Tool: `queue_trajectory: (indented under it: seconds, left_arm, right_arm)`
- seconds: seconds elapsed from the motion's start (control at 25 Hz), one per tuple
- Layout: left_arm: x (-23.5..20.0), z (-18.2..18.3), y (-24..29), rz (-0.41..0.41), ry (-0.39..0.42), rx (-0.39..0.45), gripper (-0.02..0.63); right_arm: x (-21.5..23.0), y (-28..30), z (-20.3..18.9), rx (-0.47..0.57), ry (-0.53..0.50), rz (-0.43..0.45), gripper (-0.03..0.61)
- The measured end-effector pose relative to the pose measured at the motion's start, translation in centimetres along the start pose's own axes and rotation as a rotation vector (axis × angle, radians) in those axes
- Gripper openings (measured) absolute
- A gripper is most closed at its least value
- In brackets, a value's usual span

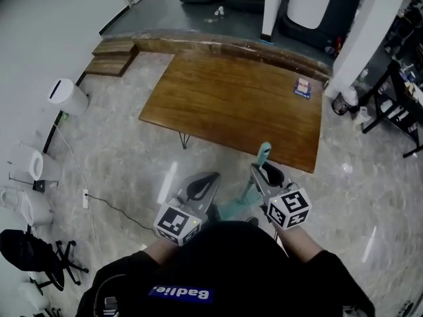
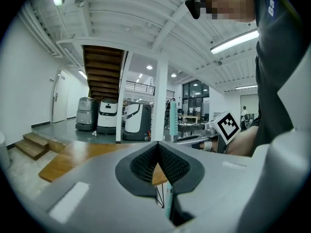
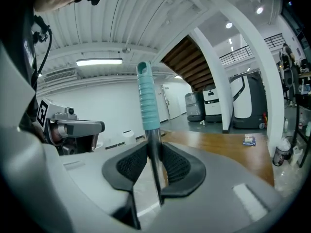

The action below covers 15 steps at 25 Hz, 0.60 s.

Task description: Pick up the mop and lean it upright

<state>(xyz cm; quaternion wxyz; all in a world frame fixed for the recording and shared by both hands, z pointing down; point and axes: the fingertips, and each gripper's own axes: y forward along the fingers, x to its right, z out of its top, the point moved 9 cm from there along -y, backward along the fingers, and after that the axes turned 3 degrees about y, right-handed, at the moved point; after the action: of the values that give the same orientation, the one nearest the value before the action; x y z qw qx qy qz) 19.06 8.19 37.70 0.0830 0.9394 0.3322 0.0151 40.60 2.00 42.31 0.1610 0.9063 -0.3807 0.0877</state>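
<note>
Teal at its grip and bare metal below, the mop [image 3: 147, 101] stands nearly upright just in front of me, over the pale stone floor [image 1: 132, 157] near the front edge of the wooden table [image 1: 231, 104]. That table lies directly ahead, with a small blue box [image 1: 303, 88] at its far right corner. A white pillar [image 1: 370, 32] stands to the right, and white bins [image 1: 66, 96] are well off to the left. My right gripper [image 3: 154, 164] pinches the metal shaft just under the grip. My left gripper [image 2: 158, 152] is beside it, pads pressed together on nothing.
</note>
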Motion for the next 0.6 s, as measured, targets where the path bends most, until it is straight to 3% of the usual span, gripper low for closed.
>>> queue_trajectory:
  seconds: [0.24,0.6]
  left_arm:
    - [-2.3,-1.5,-2.9,0.090,-0.001,0.008,0.020]
    - [-10.7,-2.8,-8.6,0.155,-0.048,0.073,0.020]
  right_arm:
    - [-1.8,3.8,0.2,-0.019,-0.032,0.075,0.103]
    - [-7.2,11.6,1.9,-0.039,-0.097,0.091,0.101]
